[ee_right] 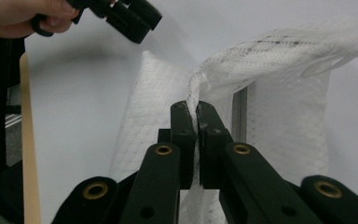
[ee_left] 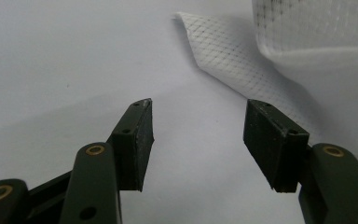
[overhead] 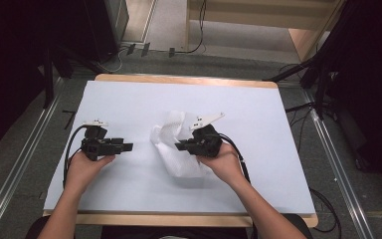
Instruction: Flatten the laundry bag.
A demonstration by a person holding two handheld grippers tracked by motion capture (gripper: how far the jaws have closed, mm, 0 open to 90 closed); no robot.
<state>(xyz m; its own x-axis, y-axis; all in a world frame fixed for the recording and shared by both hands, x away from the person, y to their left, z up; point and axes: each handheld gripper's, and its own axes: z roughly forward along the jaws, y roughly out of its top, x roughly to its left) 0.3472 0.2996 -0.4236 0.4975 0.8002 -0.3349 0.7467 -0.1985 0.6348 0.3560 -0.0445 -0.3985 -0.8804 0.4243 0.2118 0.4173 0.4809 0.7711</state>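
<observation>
High view: I see grey floor round a white-covered bench (overhead: 129, 99) | white mesh cloth (overhead: 171, 144) mid-bench, its near part hidden under my right gripper (overhead: 179, 146), clenched on a bunched fold | left gripper (overhead: 128, 147) released, just left of the cloth, holding nothing.

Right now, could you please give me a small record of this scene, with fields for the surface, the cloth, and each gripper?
surface: white sheet over a wooden table
cloth: white mesh fabric, crumpled, partly lifted off the sheet
right gripper: jaws shut on a bunched edge of the fabric
left gripper: jaws open, nothing between them, a flat corner of fabric just ahead
contact: left gripper apart from the fabric
</observation>
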